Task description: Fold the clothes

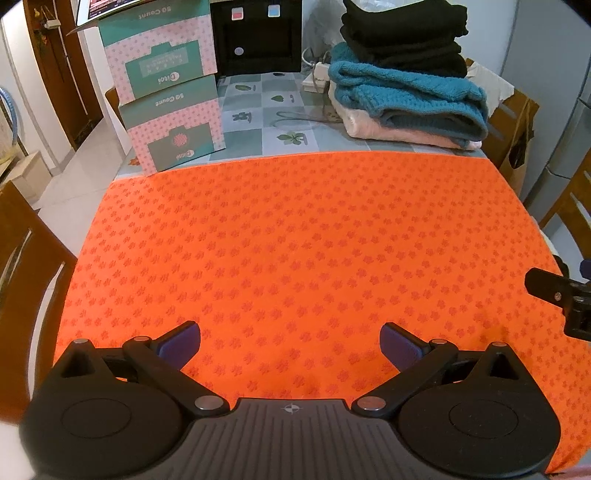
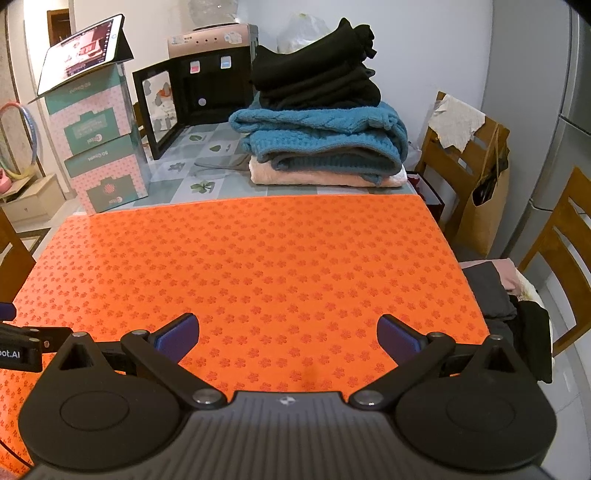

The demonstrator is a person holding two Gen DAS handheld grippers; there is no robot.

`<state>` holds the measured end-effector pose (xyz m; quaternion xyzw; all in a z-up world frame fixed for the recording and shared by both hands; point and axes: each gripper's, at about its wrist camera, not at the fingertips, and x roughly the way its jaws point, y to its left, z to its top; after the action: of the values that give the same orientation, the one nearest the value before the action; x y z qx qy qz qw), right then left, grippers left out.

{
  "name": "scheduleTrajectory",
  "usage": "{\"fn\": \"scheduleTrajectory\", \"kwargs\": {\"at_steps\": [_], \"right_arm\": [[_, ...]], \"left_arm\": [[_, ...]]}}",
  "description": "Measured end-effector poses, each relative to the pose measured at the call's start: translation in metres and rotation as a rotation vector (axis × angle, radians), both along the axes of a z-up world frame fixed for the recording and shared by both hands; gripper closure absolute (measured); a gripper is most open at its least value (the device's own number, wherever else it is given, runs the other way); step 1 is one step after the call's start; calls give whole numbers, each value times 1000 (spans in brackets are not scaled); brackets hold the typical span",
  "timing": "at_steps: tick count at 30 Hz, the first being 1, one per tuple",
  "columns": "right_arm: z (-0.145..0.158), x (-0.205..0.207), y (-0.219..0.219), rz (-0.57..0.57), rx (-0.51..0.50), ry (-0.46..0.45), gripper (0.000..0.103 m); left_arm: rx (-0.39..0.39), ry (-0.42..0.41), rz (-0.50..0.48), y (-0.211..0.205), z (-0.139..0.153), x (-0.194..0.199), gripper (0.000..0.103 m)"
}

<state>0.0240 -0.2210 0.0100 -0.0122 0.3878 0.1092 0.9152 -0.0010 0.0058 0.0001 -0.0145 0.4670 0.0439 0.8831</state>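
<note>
Two tools fill the lower edge of your views, both released. Your left tool [image 1: 290, 343] has its purple pads [image 1: 181, 341] spread wide with nothing between them, and your right tool [image 2: 288, 336] is spread the same way, gripping nothing. Both hover over the near edge of the orange mat [image 1: 288, 229] that covers most of the table [image 1: 258, 122]. At the right edge of the left view you can see part of your right tool poking in; at the lower left of the right view, part of your left tool shows.

At the right edge of the right view, loose dark clothes [image 2: 517, 317] lie piled on a chair seat beside the table, with something pink among them.

Past the far edge of the mat, upper right in the left view, sits the folded stack [image 1: 406, 74]: a pale pink garment at the bottom, a teal knit sweater [image 1: 413, 96] on it, black garments [image 1: 402, 33] on top. In the upper left stand two stacked pink-and-green boxes [image 1: 166, 85], with a tablet [image 2: 85, 51] propped on top, and a black appliance [image 1: 255, 33] between boxes and stack.
</note>
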Motion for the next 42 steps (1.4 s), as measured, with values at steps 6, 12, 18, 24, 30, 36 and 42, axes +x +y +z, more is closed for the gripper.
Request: {"fn": "scheduleTrajectory", "kwargs": {"at_steps": [6,12,18,24,30,36,42], "right_arm": [[-1,2,0,-1,-7,23,0],[-1,1,-4,-12,7,29,0],[-2,0,-4,-18,8,26,0],[-2,1,-5,-20,8,27,0],[-3,1,-6,-25,9,31,0],[-4,5,-8,-26,7,34,0],[-3,13,-12,-23,6,29,0]], "left_arm": [[-5,-14,-1,0,2,-1,0],[-19,-16,12,3,2,-2,0],[-14,-11,13,3,2,-2,0],[-13,-5,15,2,1,-2,0],[-14,0,16,3,1,-2,0],[-6,5,14,2,0,-1,0],[-2,11,-4,2,-3,1,0]]}}
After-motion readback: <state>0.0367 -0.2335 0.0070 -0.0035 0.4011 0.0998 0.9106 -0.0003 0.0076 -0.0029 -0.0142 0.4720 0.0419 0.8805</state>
